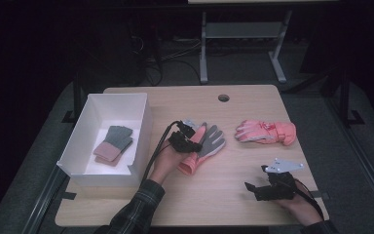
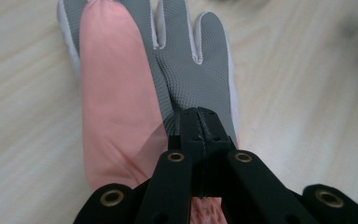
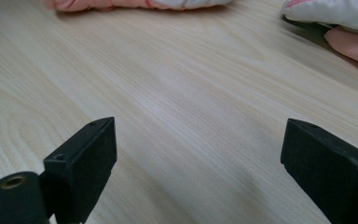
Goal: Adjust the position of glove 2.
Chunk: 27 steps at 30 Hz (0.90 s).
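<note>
Jaws of the left hand-held gripper (image 2: 199, 116) pinched the pink-and-grey glove (image 2: 135, 84) on the worktop (image 1: 224, 190); the right hand-held gripper (image 3: 198, 154) sat released, gaping over bare wood.

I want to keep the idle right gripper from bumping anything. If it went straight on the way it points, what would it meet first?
Bare table lies ahead of the open right gripper. Farther on, it would probably meet the pink glove first, though depth is hard to judge.

My left gripper (image 1: 189, 141) and right gripper (image 1: 268, 187) are matte black with brass-ringed screw holes, black trailing cables, a grey three-cornered plate tops the right, and my sleeve (image 1: 139, 207) is dark plaid.
</note>
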### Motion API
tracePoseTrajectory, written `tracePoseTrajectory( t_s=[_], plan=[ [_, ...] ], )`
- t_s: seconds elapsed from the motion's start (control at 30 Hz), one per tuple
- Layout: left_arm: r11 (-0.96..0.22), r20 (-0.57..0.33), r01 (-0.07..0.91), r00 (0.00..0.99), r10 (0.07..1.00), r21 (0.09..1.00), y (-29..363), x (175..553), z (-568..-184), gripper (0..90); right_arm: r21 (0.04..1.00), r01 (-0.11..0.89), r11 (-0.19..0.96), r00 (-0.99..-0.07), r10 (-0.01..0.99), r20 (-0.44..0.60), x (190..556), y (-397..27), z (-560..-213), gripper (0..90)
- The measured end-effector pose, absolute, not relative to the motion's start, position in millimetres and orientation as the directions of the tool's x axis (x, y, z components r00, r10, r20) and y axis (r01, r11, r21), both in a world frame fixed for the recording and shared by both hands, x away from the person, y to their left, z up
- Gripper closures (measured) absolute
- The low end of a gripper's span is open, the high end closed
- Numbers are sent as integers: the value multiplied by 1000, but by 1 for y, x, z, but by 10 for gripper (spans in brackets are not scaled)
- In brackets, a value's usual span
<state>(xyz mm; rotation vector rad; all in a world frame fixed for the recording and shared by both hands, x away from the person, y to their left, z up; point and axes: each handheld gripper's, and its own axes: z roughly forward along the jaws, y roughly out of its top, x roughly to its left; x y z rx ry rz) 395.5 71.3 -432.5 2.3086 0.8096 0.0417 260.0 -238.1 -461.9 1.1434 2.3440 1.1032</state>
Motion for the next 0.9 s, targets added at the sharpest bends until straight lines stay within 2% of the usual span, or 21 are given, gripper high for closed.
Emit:
tracePoseTrajectory(
  t_s=[0.4, 0.53, 0.67, 0.8, 0.9],
  plan=[
    [-620, -212, 502, 850, 482, 603, 65, 357, -426, 898, 750, 535, 390, -634, 772, 51, 260, -238, -462, 102],
    [-591, -176, 492, 842, 510, 640, 78, 359, -412, 898, 752, 535, 384, -631, 774, 53, 260, -239, -462, 101],
    [-518, -171, 546, 779, 603, 659, 96, 369, -410, 898, 752, 537, 383, -629, 776, 54, 261, -241, -462, 101],
    [-513, -168, 592, 741, 650, 622, 107, 376, -422, 898, 752, 536, 383, -630, 775, 55, 259, -240, -461, 101],
    [-524, -188, 599, 747, 637, 606, 110, 372, -428, 898, 752, 532, 388, -633, 772, 50, 260, -239, -461, 101]
  ],
)
